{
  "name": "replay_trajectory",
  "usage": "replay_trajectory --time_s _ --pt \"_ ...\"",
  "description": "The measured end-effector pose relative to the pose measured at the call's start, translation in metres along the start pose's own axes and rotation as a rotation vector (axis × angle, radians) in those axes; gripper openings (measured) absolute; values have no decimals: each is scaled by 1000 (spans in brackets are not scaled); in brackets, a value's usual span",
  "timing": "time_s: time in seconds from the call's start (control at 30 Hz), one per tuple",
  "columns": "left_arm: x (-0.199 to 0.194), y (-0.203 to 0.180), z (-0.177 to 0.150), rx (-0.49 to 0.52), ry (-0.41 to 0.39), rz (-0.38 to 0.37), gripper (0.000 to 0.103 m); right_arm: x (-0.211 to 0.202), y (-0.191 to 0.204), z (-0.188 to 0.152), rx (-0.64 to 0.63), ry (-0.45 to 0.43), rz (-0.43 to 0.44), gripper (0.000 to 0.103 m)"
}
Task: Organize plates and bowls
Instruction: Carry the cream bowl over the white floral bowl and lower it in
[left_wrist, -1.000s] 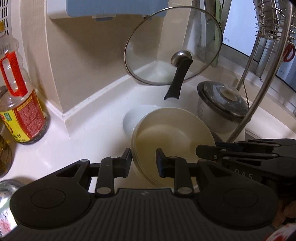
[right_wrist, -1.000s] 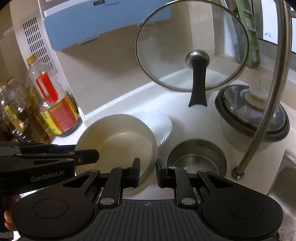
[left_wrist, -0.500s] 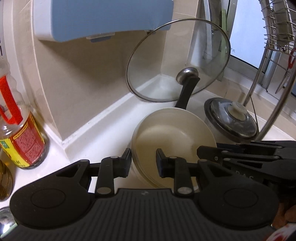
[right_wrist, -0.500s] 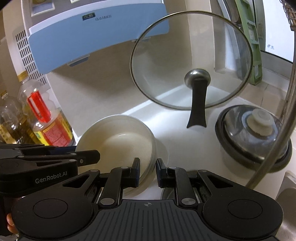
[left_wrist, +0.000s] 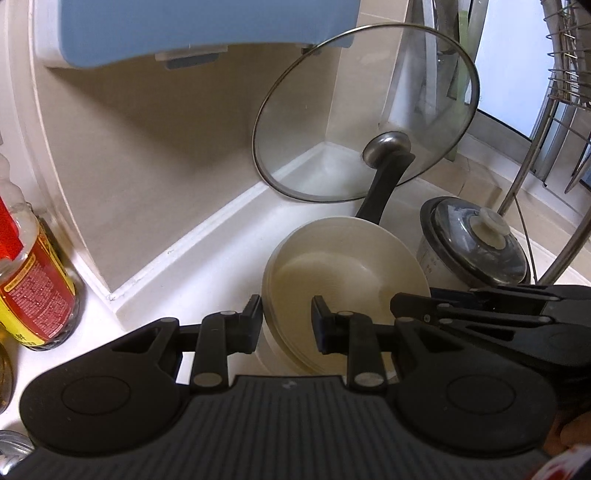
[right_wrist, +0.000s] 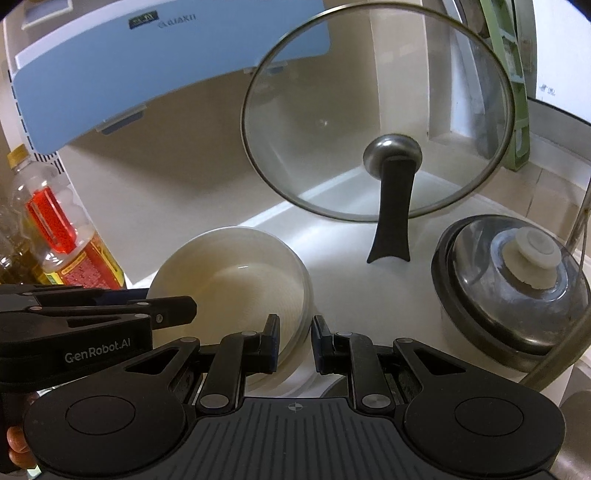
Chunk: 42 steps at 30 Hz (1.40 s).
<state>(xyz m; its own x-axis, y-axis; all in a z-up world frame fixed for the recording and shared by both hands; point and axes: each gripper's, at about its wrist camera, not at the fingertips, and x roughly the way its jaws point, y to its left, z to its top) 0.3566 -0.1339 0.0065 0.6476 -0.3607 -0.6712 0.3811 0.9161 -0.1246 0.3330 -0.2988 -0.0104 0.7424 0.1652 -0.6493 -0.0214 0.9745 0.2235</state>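
A stack of cream-white bowls (left_wrist: 343, 273) is held between my two grippers above the white counter; it also shows in the right wrist view (right_wrist: 236, 277). My left gripper (left_wrist: 287, 318) is shut on the stack's left rim. My right gripper (right_wrist: 294, 338) is shut on the stack's right rim. The right gripper's body (left_wrist: 498, 310) shows at the right of the left wrist view, and the left gripper's body (right_wrist: 92, 321) at the left of the right wrist view.
A glass pan lid (right_wrist: 376, 122) with a black handle leans in the corner. A lidded steel pot (right_wrist: 513, 288) stands right. Oil bottles (right_wrist: 62, 240) stand left under a blue-fronted appliance (right_wrist: 155, 62). A wire dish rack (left_wrist: 565, 92) hangs at the right.
Both grippers have lifted the bowl stack up off the counter. The white plate and the steel bowl seen below a second ago have dropped out of view.
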Motion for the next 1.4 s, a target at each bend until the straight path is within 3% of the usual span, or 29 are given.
replay_trajectory --time_s 1.4 --pt "43 17 -6 -52 114 -32 28 42 -10 -7 52 93 -17 19"
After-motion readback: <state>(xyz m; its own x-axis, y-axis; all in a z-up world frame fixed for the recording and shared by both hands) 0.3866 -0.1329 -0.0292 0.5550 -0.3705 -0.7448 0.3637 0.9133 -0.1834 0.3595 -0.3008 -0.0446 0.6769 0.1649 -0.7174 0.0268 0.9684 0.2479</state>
